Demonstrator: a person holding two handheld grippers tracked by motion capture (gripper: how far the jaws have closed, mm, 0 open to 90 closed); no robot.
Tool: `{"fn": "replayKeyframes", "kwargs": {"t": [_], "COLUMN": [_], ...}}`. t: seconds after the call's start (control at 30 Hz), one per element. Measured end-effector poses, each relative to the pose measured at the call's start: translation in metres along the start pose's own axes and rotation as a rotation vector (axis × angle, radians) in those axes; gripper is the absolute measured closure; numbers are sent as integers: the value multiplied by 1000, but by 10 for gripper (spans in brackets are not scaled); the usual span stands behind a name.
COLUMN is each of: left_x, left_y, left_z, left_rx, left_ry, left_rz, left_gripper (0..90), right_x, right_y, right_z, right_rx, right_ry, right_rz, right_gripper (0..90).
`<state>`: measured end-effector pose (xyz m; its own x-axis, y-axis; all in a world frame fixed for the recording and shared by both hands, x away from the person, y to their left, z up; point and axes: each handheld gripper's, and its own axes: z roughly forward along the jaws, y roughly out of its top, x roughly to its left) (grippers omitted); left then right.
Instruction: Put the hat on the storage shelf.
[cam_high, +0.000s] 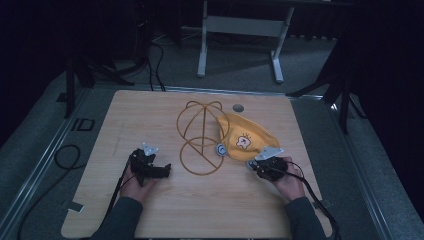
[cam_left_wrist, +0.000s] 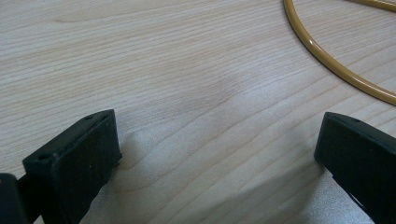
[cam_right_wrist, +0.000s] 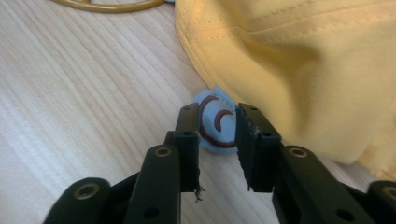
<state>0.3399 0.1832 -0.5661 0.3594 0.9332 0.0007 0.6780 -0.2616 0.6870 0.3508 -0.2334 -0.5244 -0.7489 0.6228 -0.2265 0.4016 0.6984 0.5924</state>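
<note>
Two sleeves are seen at the near edge of the wooden table (cam_high: 150, 215), and a black gripper is held in each hand. On the near left side, the left gripper (cam_high: 162, 171) is rested on the wood. Its jaws are spread very wide, and nothing is held between them; bare wood is seen there in the left gripper view. Part of a gold wire stand (cam_left_wrist: 336, 70) is seen just past them, at the far right of that view.

On the near right side, the right gripper (cam_high: 251, 167) is held at the near edge of a yellow hat (cam_high: 247, 137). Its jaws are opened a little, about halfway. A small blue ear (cam_right_wrist: 215, 122) with dark red curved lines is seen between the tips in the right gripper view. The pads are not pressed on it, so nothing is gripped.

The yellow hat is laid in the middle of the table, a bit to the right. A small white picture (cam_high: 243, 141) is sewn on it. One side of the hat is leaned on the gold wire stand, which is placed just left of it. Another blue ear (cam_high: 220, 149) is seen on the hat's left edge, touching the stand. Nothing is held inside the wire stand.

A small grey round cap (cam_high: 238, 107) is set into the table at the far side.
</note>
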Motion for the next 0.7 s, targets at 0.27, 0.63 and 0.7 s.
{"fn": "replayKeyframes", "kwargs": {"t": [0.27,0.63,0.7], "left_x": [0,0,0], "left_y": [0,0,0], "left_z": [0,0,0], "left_rx": [0,0,0], "left_ry": [0,0,0], "left_rz": [0,0,1], "left_gripper": [1,1,1], "right_x": [-3,-12,-10], "right_y": [3,12,16], "right_z": [19,25,25], "right_rx": [60,137,159], "right_ry": [39,51,32], "right_rz": [-18,16,9], "right_gripper": [624,746,804]}}
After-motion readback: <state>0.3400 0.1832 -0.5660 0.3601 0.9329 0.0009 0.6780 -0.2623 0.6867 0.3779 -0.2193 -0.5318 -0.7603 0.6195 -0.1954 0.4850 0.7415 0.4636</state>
